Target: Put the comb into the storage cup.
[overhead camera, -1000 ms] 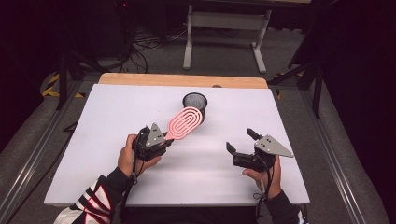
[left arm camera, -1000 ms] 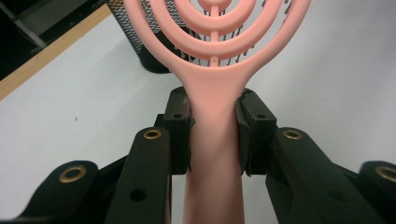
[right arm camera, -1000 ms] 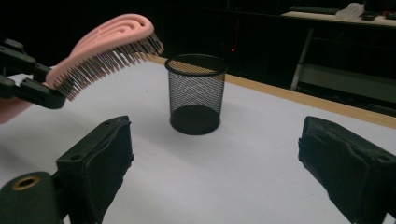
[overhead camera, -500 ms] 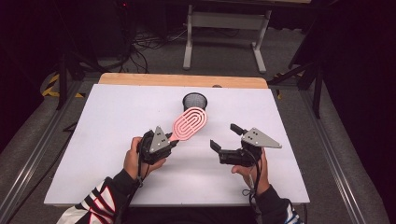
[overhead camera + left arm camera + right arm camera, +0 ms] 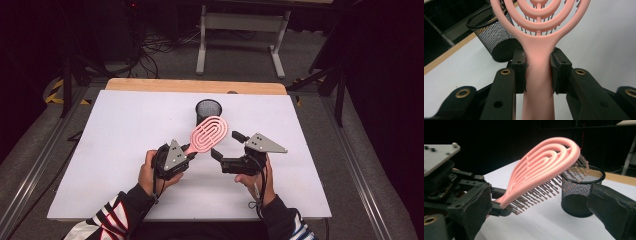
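My left tongs (image 5: 188,152) are clamped on the handle of the pink hairbrush (image 5: 209,134); in the left gripper view both pads press the handle (image 5: 538,75) just below where it widens into the head. The brush rises from those tongs at a slant, lifted off the white worktop (image 5: 110,135), its bristles pointing down and its looped head ahead of the tongs. The head reaches the rim of the black mesh cup (image 5: 208,109), which stands upright on the worktop just beyond the brush; in the right gripper view the bristle tips (image 5: 574,173) hang over the cup's near edge (image 5: 584,192).

My right tongs (image 5: 226,144) are spread wide and grip nothing. They sit just beside the brush head, on its right, with the brush between the two pairs of tongs.
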A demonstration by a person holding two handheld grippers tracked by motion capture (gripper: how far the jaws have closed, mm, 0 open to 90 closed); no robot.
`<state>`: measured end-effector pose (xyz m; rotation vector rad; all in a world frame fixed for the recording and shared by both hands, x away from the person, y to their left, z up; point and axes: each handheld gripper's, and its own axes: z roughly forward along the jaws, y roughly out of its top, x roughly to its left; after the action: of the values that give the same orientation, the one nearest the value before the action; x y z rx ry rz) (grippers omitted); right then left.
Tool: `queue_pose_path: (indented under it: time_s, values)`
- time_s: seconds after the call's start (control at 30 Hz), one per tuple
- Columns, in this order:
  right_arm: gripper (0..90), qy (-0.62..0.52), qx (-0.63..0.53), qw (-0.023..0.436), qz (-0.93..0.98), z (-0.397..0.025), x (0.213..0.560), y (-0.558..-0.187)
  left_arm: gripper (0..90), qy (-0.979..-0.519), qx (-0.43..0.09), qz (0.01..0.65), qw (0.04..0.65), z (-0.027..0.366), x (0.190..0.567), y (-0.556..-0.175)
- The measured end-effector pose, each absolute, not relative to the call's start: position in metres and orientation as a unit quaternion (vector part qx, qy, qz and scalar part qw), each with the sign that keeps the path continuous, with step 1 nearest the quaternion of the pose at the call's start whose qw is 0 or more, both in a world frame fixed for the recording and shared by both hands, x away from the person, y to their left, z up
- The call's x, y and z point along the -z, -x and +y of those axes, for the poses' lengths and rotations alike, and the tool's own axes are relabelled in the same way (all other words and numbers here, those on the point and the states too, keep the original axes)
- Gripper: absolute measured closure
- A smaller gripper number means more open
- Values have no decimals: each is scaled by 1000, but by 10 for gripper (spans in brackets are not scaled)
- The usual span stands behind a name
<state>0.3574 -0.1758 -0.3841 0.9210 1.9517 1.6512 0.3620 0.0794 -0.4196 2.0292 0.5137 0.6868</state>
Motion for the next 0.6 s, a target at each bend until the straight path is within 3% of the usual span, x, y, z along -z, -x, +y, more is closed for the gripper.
queue_pose_path:
  time_s: [0.3, 0.6]
  values:
    - [85, -348, -606, 181, 692, -165, 386, -365, 699, -820, -276, 194, 463, 65, 423, -353]
    - [355, -379, -630, 162, 658, -166, 391, -369, 699, -816, -281, 193, 466, 62, 426, -352]
